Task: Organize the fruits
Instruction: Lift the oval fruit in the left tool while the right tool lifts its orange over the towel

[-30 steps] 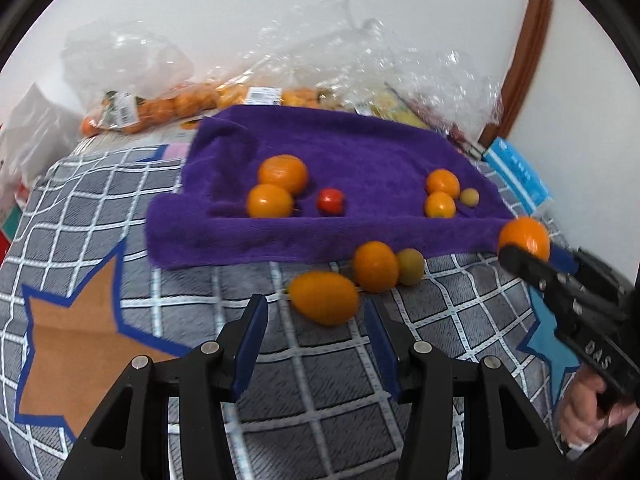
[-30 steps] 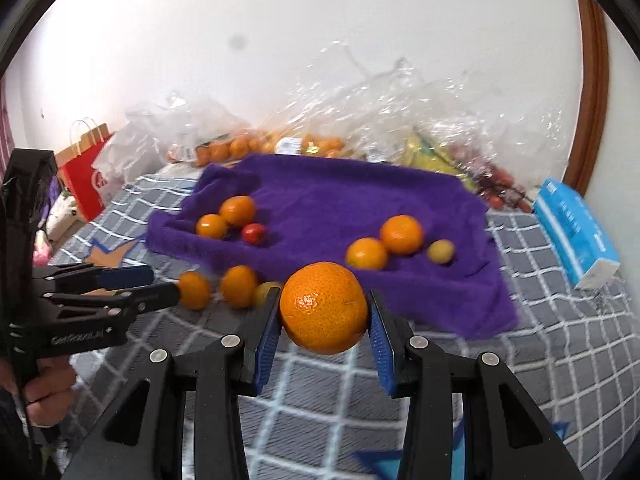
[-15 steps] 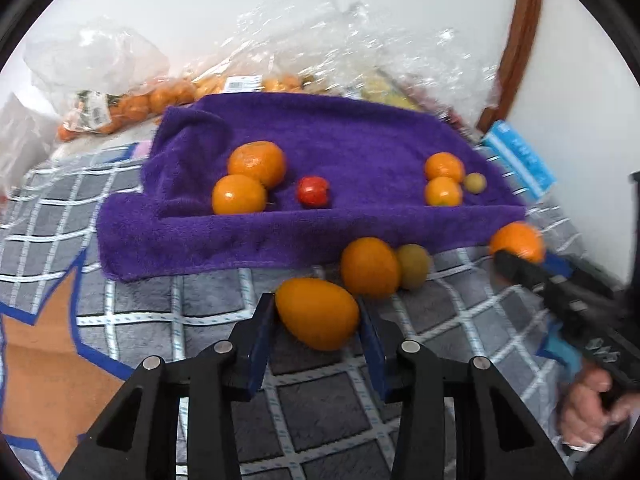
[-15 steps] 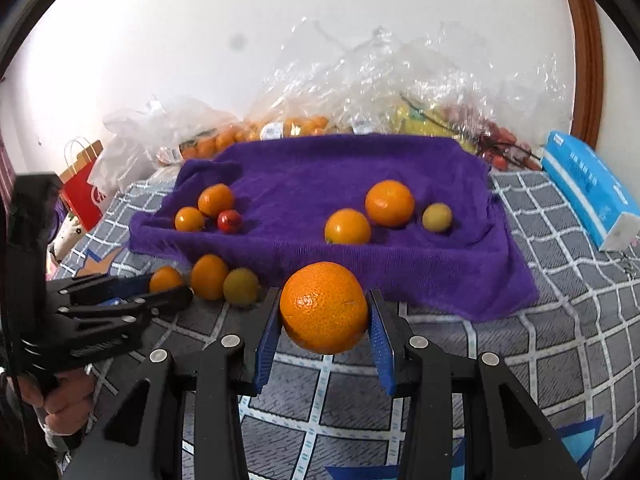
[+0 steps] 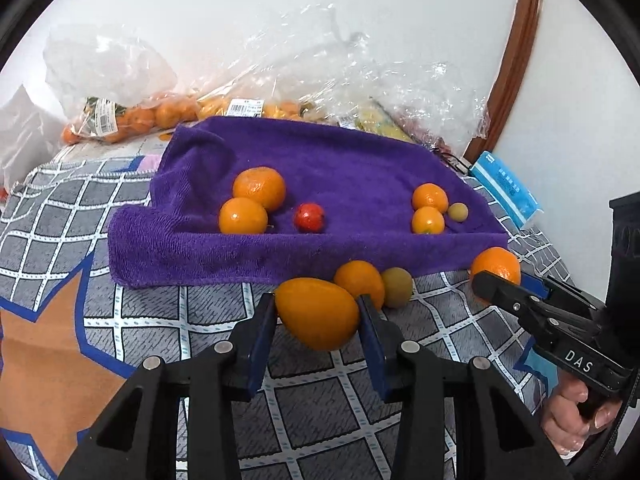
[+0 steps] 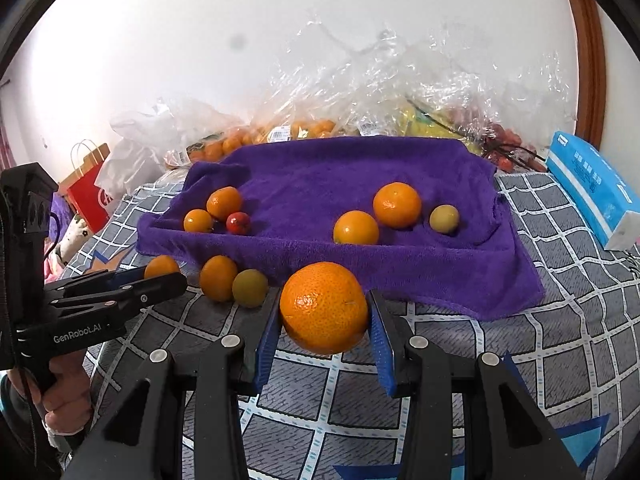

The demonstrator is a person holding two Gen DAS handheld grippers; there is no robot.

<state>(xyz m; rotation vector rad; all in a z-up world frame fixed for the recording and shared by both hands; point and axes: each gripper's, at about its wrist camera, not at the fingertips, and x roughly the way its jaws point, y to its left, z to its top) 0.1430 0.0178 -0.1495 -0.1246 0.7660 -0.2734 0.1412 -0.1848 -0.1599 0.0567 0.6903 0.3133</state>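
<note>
My left gripper (image 5: 318,316) is shut on an oval orange fruit (image 5: 316,312), held just above the checked cover in front of the purple towel (image 5: 320,160). My right gripper (image 6: 324,320) is shut on a round orange (image 6: 323,307), also held above the cover before the towel (image 6: 340,168). On the towel lie two oranges (image 5: 258,188) and a red tomato (image 5: 309,218) at the left, and two oranges (image 5: 429,197) with a small green fruit (image 5: 457,212) at the right. An orange (image 5: 358,280) and a green fruit (image 5: 396,287) lie on the cover at the towel's front edge.
Clear plastic bags of fruit (image 5: 160,112) are piled behind the towel against the wall. A blue tissue pack (image 6: 592,188) lies at the right. A red paper bag (image 6: 90,196) stands at the far left. The checked cover (image 5: 100,320) has a star pattern.
My left gripper closed on the oval orange fruit and lifted it off the cover. My right gripper kept hold of its orange and moved closer to the towel.
</note>
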